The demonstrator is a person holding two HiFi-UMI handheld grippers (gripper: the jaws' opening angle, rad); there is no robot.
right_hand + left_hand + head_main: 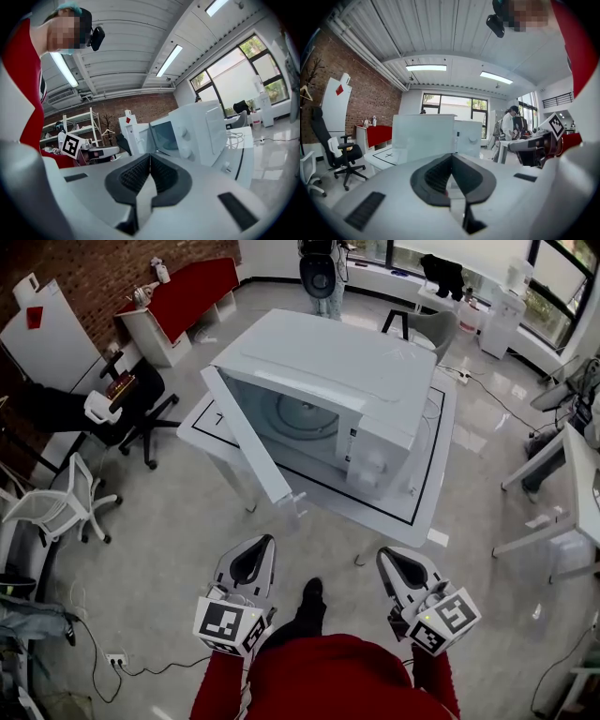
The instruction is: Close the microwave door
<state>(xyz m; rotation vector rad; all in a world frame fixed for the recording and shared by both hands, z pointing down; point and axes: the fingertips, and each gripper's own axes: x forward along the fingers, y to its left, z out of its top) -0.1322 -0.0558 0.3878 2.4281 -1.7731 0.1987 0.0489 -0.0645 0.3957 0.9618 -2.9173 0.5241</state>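
Microwave (319, 362) stands open on white table (201, 420), brick wall (94, 277) behind

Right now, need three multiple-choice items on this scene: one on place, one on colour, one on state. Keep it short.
1. The microwave stands:
A) on the floor
B) on the white table
C) on a chair

2. The microwave's casing is:
A) black
B) red
C) white

3. The microwave door is:
A) shut
B) open, swung out
C) taken off

Answers:
1 B, its base sits on the tabletop in the head view.
2 C, every face in view is white.
3 B, the door stands out at an angle and the inside shows past it.
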